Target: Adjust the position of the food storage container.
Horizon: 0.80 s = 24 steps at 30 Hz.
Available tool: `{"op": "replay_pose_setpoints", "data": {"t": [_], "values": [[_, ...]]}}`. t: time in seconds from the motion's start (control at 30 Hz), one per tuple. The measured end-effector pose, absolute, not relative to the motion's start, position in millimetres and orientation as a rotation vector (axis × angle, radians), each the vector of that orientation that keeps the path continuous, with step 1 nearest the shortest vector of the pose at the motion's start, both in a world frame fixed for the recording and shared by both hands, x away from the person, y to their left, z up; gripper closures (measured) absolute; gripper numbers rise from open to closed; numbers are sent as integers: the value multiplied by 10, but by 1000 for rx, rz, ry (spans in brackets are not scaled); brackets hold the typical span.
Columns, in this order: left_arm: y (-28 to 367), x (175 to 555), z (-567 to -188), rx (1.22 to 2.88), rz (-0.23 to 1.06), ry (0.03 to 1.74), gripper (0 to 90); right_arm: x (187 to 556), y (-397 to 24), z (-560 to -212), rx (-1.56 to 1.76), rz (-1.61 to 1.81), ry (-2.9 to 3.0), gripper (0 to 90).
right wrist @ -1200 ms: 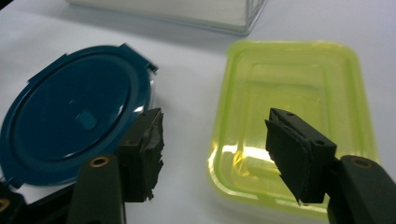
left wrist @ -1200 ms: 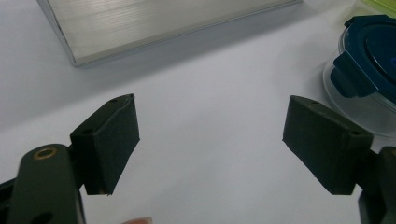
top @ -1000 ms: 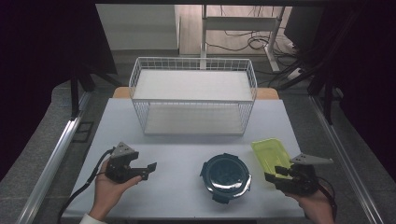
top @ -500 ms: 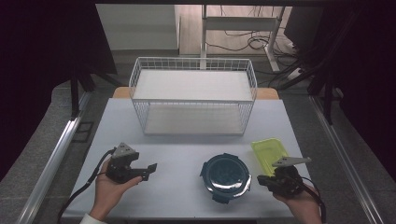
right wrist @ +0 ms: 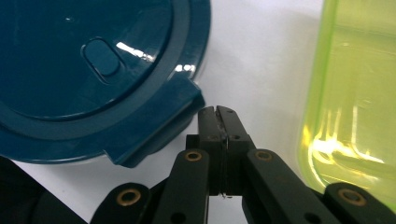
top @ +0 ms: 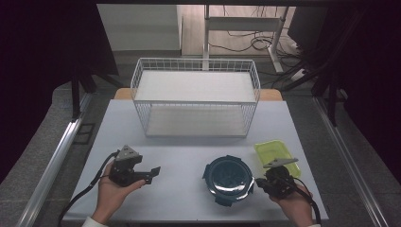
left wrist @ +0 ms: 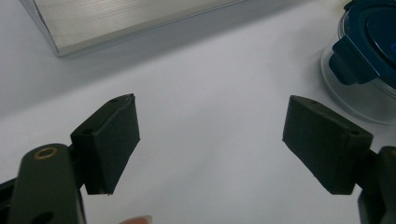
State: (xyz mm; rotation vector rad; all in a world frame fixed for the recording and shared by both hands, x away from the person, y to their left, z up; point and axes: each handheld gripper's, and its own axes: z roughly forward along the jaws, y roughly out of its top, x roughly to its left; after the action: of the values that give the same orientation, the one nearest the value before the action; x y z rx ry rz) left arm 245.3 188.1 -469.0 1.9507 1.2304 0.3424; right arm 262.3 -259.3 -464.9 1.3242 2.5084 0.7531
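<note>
- Container (top: 230, 178) with a dark blue clip-on lid sits near you, right of centre on the white table (top: 189, 156), close enough for either hand.
- Your right gripper (top: 260, 182) sits just right of it, tips by the lid's side latch (right wrist: 156, 121); you seem placed to flip that latch.
- Its jaws have just been closing and now meet flat, clenched on nothing, not visibly touching the latch.
- Your left gripper (top: 155, 170) rests well left of the container, jaws spread wide and empty, pointed toward it, likely waiting to steady it.
- The yellow-green tub (top: 277, 156) lies just beyond your right hand; the wire basket (top: 196, 97) stands at the far side.
</note>
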Motion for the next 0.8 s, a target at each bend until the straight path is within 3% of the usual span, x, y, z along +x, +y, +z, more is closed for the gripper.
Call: {"op": "replay_pose_setpoints", "data": {"t": [0.8], "values": [[1859, 2463, -4706, 1950, 325, 1233, 183, 2692, -2456, -4634, 1294, 729, 2483, 892]]}}
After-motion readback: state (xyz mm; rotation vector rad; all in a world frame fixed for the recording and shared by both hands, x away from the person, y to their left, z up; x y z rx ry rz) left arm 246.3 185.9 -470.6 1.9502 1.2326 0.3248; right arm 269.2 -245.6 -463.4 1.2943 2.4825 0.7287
